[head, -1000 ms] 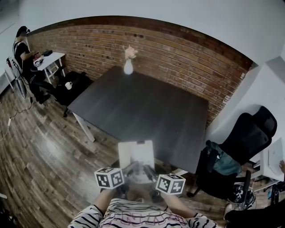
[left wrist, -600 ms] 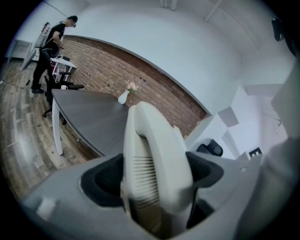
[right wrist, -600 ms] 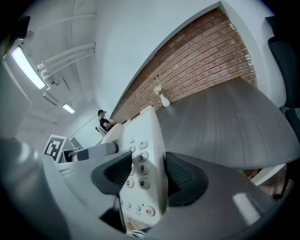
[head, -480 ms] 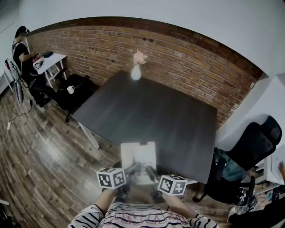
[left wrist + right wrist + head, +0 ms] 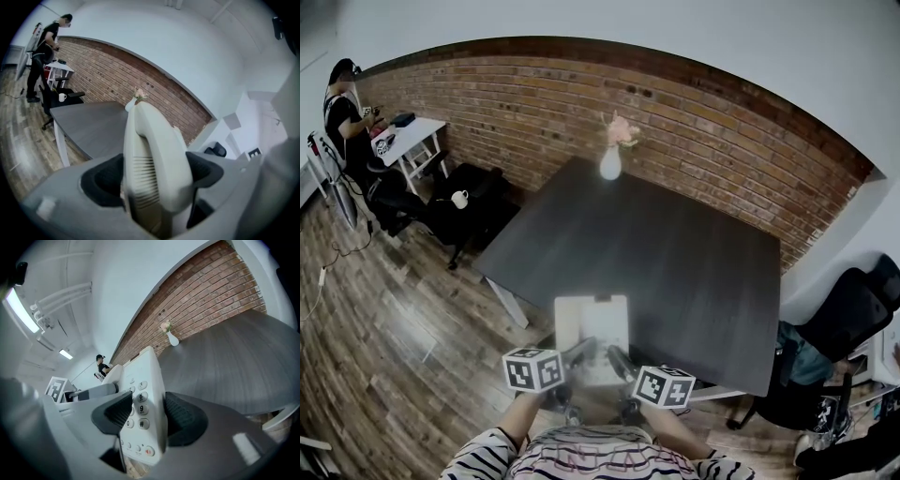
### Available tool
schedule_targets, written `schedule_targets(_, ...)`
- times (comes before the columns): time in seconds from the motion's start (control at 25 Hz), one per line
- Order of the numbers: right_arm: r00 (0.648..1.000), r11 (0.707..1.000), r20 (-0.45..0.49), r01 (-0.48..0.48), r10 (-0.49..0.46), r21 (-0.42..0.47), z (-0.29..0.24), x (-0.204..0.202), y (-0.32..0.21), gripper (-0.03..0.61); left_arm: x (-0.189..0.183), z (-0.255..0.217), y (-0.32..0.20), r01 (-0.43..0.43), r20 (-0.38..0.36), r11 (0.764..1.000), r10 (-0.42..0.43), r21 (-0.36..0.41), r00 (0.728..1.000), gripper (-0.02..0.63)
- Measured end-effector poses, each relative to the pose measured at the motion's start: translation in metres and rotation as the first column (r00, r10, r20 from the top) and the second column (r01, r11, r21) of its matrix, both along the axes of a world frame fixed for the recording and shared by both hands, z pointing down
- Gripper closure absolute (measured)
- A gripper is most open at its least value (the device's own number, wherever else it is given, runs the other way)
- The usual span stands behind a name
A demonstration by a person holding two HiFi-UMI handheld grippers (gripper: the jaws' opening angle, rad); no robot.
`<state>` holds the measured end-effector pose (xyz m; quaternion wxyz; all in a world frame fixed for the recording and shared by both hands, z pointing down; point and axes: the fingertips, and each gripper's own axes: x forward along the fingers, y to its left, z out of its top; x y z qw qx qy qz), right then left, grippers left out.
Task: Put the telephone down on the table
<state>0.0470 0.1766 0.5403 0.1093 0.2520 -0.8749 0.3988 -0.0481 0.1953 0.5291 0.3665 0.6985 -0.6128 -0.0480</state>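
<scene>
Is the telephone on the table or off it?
Off it. The left gripper and right gripper clamp the telephone in the air.

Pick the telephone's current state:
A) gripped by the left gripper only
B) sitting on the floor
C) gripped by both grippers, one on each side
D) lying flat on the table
C: the left gripper clamps the handset side of the telephone, the right gripper clamps its keypad side, and it is not set down on the table.

Open tabletop (image 5: 656, 262) ahead; a vase (image 5: 610, 165) (at the far edge) is the only obstacle.
</scene>
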Motion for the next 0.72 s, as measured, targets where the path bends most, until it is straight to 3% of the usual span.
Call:
schedule_targets(0.32, 1.000, 1.000, -0.021, 0.016, -0.016, -0.007, 0.007, -0.042, -0.028, 0.364, -0.042, 0.009, -0.026, 0.021, -0.022, 1.000, -0.021, -0.007, 1.000, 0.199)
schedule_targets(0.72, 1.000, 1.000, -0.008, 0.021, -0.021, -0.017, 0.006, -0.062, -0.122, 0.365, -0.062, 0.007, -0.119, 0.026, -0.019, 1.000, -0.026, -0.008, 0.999, 0.199)
